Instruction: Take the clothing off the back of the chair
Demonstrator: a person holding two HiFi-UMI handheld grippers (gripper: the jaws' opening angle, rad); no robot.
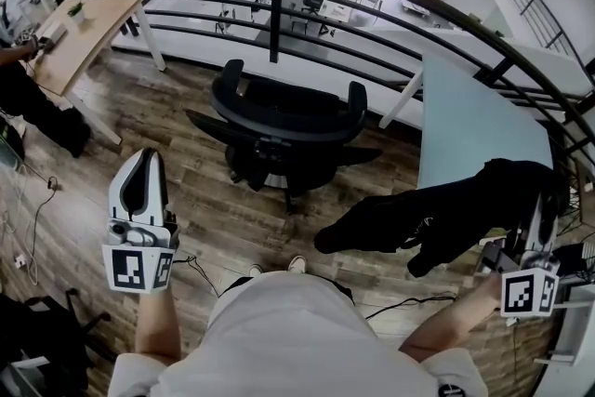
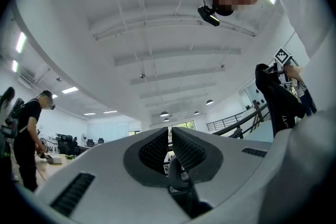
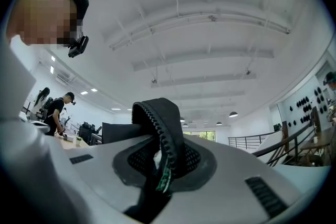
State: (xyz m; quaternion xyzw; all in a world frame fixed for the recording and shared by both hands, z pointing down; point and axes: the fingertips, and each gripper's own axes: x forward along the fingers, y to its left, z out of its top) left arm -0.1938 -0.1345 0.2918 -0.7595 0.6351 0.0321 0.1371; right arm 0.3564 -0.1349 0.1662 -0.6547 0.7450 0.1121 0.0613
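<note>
The right gripper [image 3: 166,159] is clamped on the zipper edge of the black jacket [image 1: 446,214], which hangs to its left, already off the office chair [image 1: 284,121]. A firm, high hold seems wise, so that the hem does not drag. The left gripper [image 2: 169,145] has its 2 jaws together and empty. A blue table [image 1: 474,125] stands just ahead of the right gripper, and a cable [image 1: 409,304] lies below.

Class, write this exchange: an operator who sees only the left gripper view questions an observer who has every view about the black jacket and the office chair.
Operator: A black jacket hangs at my right. What holds it?
Observer: The right gripper; its jaws are shut on the jacket's zipper edge.
Operator: Is any clothing on the chair?
Observer: No. In the head view the office chair stands bare in front of the railing, and the jacket hangs apart from it.
</note>
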